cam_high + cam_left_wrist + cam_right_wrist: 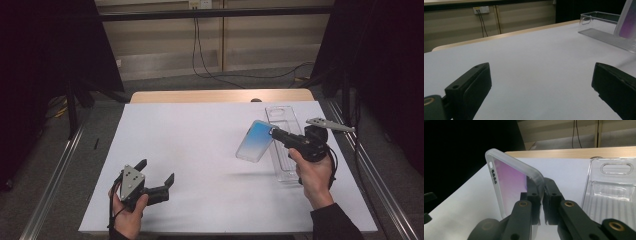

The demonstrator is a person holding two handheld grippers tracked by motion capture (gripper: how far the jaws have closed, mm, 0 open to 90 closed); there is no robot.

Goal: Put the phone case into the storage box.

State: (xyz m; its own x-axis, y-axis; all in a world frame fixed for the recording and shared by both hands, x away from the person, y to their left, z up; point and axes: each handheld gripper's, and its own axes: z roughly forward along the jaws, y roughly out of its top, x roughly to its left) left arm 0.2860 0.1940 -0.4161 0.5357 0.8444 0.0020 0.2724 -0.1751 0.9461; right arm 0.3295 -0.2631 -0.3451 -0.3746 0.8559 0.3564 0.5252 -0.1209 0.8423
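Observation:
A phone case (255, 141) with a blue-to-violet back and a frosted rim hangs tilted above the white table sheet (200, 140). My right gripper (274, 132) is shut on its rim, and in the right gripper view the two jaws pinch the case's edge (509, 180) at the gripper (542, 187). Just right of it lies a clear plastic packaging tray (282, 117) (614, 187), flat on the sheet. My left gripper (157, 171) stands open near the front left, with nothing between its jaws (541, 85). The tray (604, 27) and case (627, 22) appear far right in the left gripper view.
The wooden tabletop's far edge (220, 96) shows beyond the sheet. Metal rails (55, 175) run along both sides of the table. Black cables (210, 70) lie on the floor behind, and dark curtains flank the scene.

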